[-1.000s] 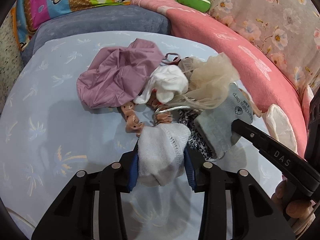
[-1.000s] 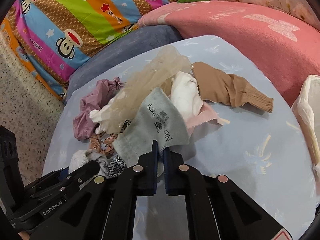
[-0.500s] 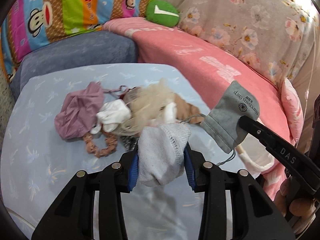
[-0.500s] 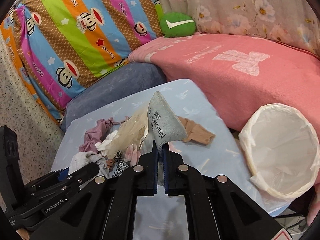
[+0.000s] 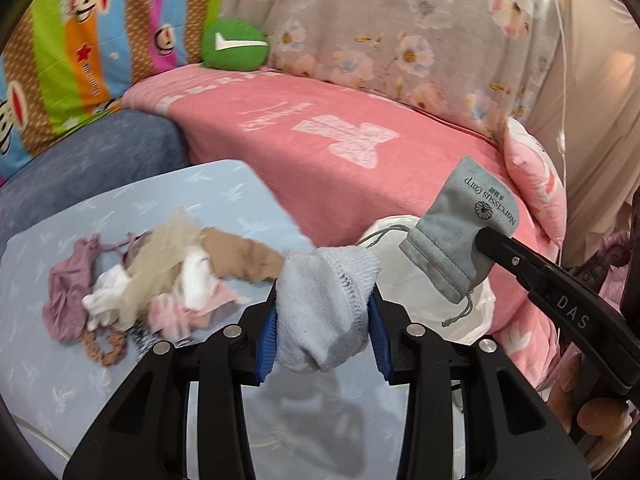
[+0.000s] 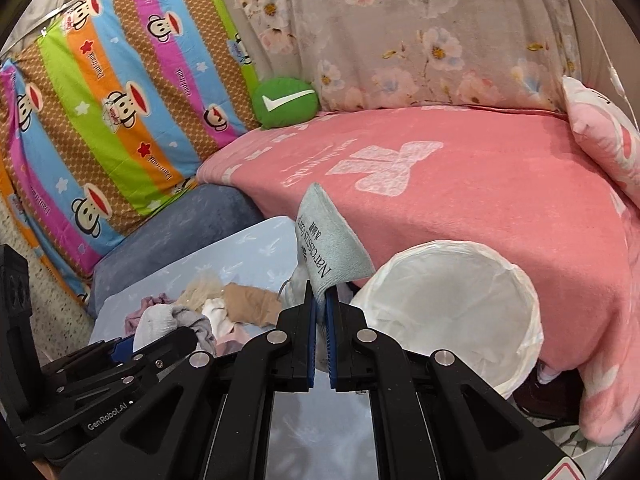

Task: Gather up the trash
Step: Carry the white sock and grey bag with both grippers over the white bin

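My left gripper (image 5: 323,322) is shut on a white-grey sock (image 5: 325,312), held above the light blue table (image 5: 60,380). My right gripper (image 6: 320,314) is shut on a grey drawstring pouch (image 6: 326,240), which also shows in the left wrist view (image 5: 460,236), raised beside a white-lined trash bin (image 6: 448,304). The bin (image 5: 412,284) sits off the table's right edge, partly hidden behind the sock and pouch. A pile of cloth scraps (image 5: 160,276) lies on the table: purple, beige, white, brown and pink pieces.
A pink-blanketed sofa (image 6: 460,184) runs behind the table and bin. A green cushion (image 6: 286,102), a striped monkey-print blanket (image 6: 120,120) and a pink pillow (image 6: 604,132) lie on it. A grey-blue seat (image 5: 92,152) borders the table's far side.
Both grippers have lifted their items off the pile and swung right toward the bin. The pile now lies farther away to the left, and the bin is closer in the right wrist view.
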Demonstrator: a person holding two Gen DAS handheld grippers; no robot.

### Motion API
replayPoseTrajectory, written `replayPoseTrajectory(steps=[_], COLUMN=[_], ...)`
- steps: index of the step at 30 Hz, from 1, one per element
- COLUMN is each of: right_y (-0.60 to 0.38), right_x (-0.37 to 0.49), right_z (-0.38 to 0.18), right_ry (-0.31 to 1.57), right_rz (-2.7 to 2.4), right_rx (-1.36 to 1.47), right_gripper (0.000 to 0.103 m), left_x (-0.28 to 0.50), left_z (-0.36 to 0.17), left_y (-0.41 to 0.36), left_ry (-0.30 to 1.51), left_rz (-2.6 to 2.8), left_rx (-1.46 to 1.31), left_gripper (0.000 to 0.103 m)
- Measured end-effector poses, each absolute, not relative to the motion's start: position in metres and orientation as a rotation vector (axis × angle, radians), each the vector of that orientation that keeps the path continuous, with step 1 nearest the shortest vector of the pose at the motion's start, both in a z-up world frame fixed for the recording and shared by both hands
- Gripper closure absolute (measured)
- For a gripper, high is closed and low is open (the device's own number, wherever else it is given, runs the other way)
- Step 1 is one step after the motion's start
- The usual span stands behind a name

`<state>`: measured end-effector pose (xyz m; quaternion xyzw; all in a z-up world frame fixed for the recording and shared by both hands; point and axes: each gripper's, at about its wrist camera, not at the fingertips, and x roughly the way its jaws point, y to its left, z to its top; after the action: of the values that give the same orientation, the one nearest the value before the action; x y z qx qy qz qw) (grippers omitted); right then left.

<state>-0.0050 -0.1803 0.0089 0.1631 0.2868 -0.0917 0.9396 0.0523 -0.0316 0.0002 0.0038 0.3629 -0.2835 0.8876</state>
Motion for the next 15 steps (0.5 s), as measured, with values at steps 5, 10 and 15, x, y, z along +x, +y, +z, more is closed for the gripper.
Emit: replayPoseTrajectory(steps=[5,10,15], right_y=[-0.214,-0.243,-0.261], right_x=[-0.019,-0.027,-0.032], right_z=[0.009,0.008,0.007], right_ry=[0.567,0.55,0.541], right_rz=[-0.258,-0.313,-0.345], right_rx=[0.346,0.375,0.396], right_gripper=[0.099,0.099,0.099], left_x=[0.047,0.043,0.044], left_z=[0.007,0.008,0.006], left_y=[-0.068,-0.097,-0.121], left_ry=[0.724,0.719,0.725], left_rz=[-0.661,-0.724,-0.757], left_rx=[0.048,0.083,0.114], left_gripper=[0.065,0.065,0.064])
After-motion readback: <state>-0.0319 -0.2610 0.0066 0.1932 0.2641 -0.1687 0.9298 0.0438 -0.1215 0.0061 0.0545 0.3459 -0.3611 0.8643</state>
